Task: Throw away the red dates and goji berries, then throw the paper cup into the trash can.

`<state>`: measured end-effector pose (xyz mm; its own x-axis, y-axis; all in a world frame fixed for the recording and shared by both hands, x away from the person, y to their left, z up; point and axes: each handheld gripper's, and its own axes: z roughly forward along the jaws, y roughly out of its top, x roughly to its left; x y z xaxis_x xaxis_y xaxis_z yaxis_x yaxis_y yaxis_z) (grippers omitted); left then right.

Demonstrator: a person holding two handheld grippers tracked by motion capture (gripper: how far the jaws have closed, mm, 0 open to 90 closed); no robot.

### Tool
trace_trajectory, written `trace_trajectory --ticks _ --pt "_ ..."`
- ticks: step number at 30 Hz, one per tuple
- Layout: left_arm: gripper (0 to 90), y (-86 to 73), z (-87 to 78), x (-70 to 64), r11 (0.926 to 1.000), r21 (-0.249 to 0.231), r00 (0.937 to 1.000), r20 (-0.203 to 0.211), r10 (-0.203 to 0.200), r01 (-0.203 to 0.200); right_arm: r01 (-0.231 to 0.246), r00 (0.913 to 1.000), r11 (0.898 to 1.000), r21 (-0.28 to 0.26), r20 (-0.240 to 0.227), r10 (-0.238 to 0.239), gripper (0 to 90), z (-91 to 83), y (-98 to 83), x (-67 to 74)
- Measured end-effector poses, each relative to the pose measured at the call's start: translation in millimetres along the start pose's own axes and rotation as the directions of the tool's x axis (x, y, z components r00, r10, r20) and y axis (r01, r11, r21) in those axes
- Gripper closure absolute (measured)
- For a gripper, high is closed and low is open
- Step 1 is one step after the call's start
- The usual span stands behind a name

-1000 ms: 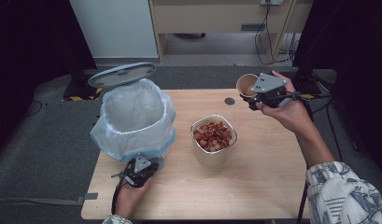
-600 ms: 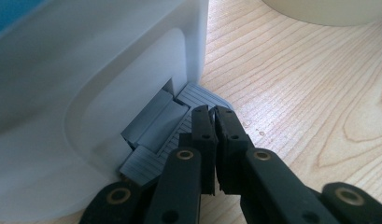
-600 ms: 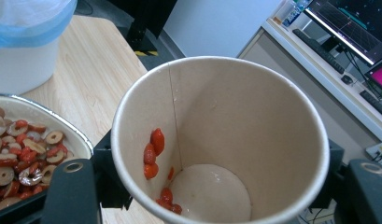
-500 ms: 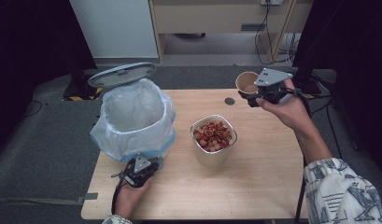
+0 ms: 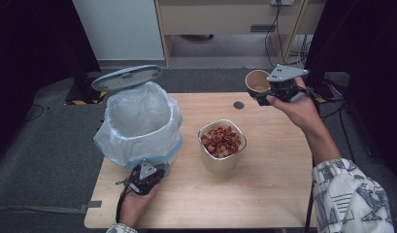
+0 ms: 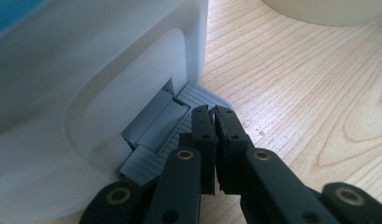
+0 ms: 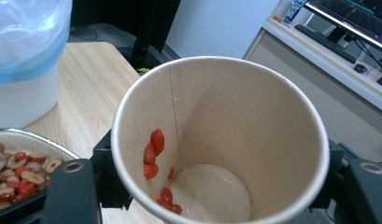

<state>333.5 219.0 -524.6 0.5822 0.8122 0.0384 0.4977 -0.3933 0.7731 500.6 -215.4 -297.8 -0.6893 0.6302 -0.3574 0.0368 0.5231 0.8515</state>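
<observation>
High view: right gripper (image 5: 268,92) clasps a nearly emptied paper cup (image 5: 256,81) above the table's far edge; bowl (image 5: 222,144) already heaped. Left gripper (image 5: 152,174), jaws together, presses the bin's pedal (image 6: 179,121); discarding seemingly remains.

the right gripper (image 5: 264,95) carries a grey three-cornered plate; the left gripper (image 6: 214,122) has black jaws with brass-ringed screws. a white sleeve (image 5: 351,194) bears a dark blue pattern.
</observation>
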Motion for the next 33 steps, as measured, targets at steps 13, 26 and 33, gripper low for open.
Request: trace_trajectory --ticks 13,26,33 --pt "86.3 0.0 0.0 0.0 1.0000 0.000 1.0000 0.000 0.000 0.000 -0.039 0.9990 0.999 -0.015 -0.023 0.038 29.4 4.4 1.8 -0.4" --pt "86.3 0.0 0.0 0.2 1.0000 -0.001 1.0000 0.001 0.000 0.000 -0.074 0.9964 0.997 -0.011 -0.042 0.074 29.3 7.0 5.3 1.0" --pt "86.3 0.1 0.0 0.2 1.0000 0.000 1.0000 0.001 0.000 0.000 -0.091 0.9946 0.996 -0.012 -0.053 0.090 29.2 8.0 9.0 2.3"
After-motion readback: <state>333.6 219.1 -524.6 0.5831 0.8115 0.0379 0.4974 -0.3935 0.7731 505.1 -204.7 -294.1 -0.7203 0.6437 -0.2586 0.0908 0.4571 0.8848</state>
